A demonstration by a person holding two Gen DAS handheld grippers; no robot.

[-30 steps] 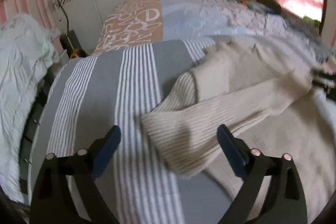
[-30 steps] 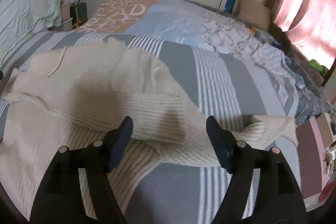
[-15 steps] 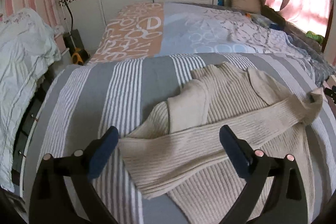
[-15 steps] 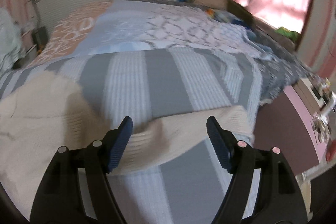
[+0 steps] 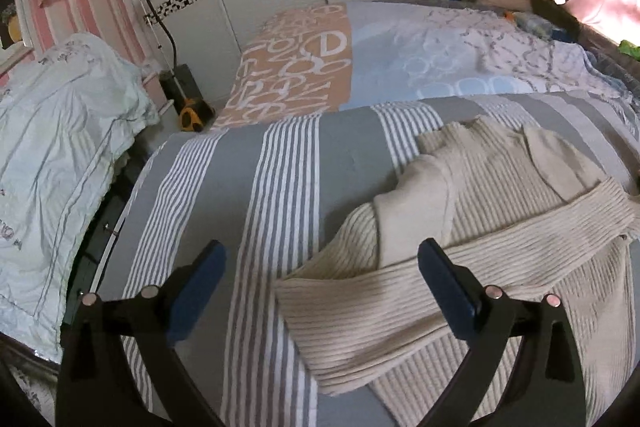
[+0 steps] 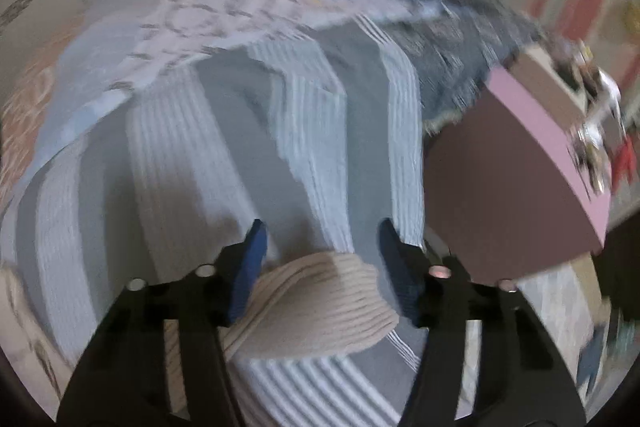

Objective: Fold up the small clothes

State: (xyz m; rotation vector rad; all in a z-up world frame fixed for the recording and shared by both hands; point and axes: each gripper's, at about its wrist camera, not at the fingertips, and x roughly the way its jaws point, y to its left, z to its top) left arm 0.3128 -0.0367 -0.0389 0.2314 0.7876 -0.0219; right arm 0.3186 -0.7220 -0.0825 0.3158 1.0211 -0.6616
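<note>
Left wrist view: left gripper (image 5: 322, 267) spread wide, holding nothing, low centre of frame. Cream ribbed knit sweater (image 5: 492, 227) lies flat at right on the grey-and-white striped bedspread (image 5: 280, 187), one sleeve folded across its body toward frame centre.

Right wrist view, blurred: right gripper (image 6: 320, 247) jaws apart, not pinching. Sweater's ribbed sleeve cuff (image 6: 320, 303) sits between the fingers at lower centre. Pink cabinet (image 6: 520, 163) at right.

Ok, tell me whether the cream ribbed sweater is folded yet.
Partly folded: the cream ribbed sweater has one sleeve laid across its body; the rest lies spread.
</note>
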